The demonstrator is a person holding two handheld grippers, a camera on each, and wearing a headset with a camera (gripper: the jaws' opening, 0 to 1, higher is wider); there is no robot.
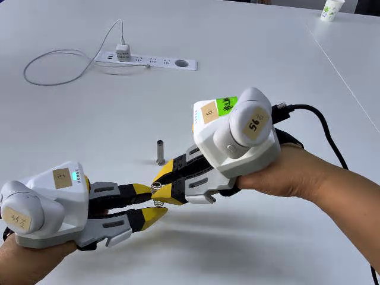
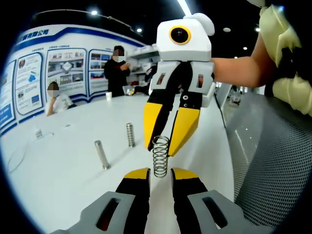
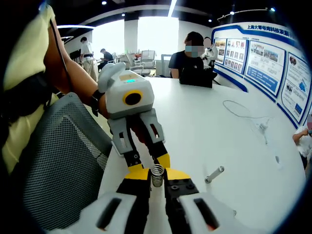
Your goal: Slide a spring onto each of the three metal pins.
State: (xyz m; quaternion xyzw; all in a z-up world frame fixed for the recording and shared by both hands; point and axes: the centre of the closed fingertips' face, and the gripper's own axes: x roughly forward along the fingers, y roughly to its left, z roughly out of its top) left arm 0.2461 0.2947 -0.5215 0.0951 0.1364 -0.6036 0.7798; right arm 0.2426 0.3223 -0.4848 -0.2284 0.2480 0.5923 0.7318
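Spring [image 2: 161,156] hangs near the bare pin [image 2: 101,154], my left hand-held gripper [image 2: 161,171] and right hand-held gripper [image 3: 157,173] both clenched on it. Beyond that pin a second pin [image 2: 130,135] already carries one; two remain, I judge.

A small silver coil spring [image 2: 160,156] sits at centre frame, gripped by the right hand-held gripper [image 2: 159,150], its lower end between the left hand-held gripper's [image 2: 160,171] tips. At left on the white worktop [image 2: 68,170], a bare metal pin [image 2: 101,154] stands upright. The second pin [image 2: 130,134], just beyond it, is ringed with coils.
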